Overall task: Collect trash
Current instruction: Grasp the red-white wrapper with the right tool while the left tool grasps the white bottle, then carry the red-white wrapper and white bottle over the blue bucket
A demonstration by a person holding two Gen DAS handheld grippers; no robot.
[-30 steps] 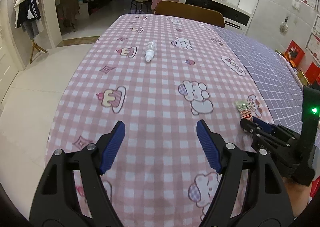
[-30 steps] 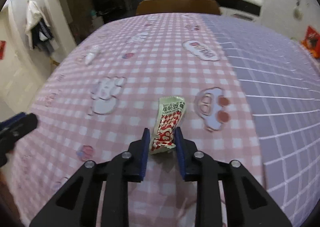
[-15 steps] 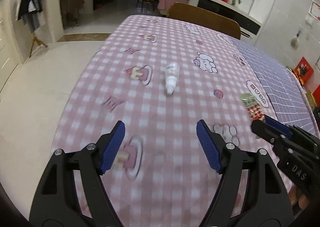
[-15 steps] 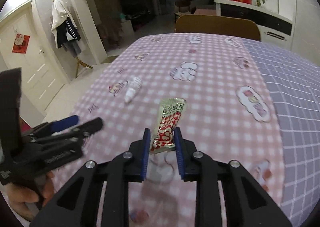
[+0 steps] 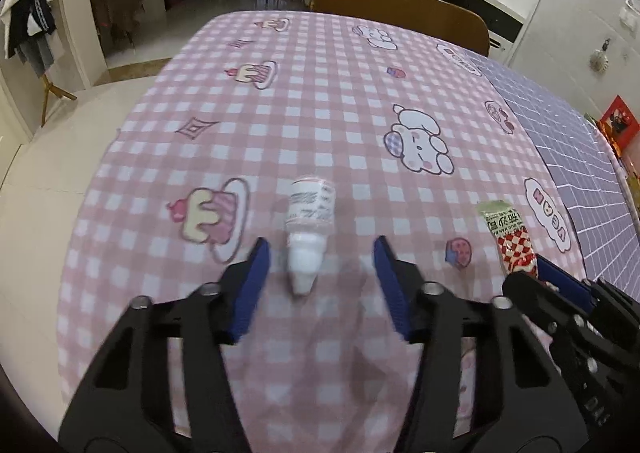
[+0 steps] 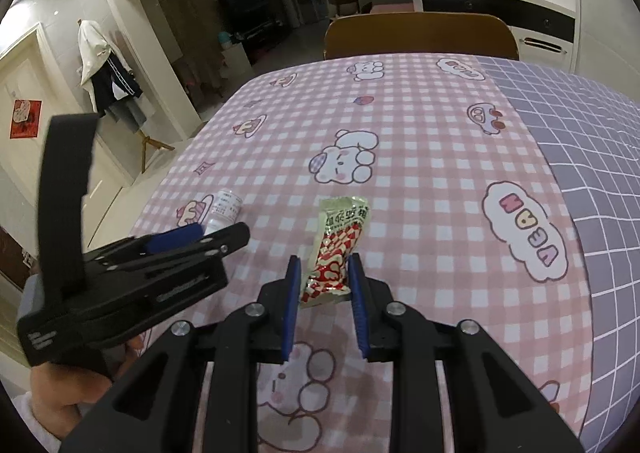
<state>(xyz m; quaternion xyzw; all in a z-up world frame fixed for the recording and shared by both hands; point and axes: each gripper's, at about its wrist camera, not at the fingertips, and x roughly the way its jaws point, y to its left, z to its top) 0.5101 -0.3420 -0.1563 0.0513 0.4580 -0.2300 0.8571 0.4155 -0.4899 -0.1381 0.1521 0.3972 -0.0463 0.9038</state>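
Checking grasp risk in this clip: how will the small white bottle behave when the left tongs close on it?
The bottle lies on its side, so it may roll. Its cone tip faces the open left tongs, so it may squirt out. It looks light.

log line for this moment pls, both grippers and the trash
left gripper: open, straddling small white bottle lying on tablecloth | right gripper: shut on snack wrapper

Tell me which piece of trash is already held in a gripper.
The red-checked wrapper, clamped in the right gripper. The white bottle lies free on the cloth between the open left gripper's fingers.
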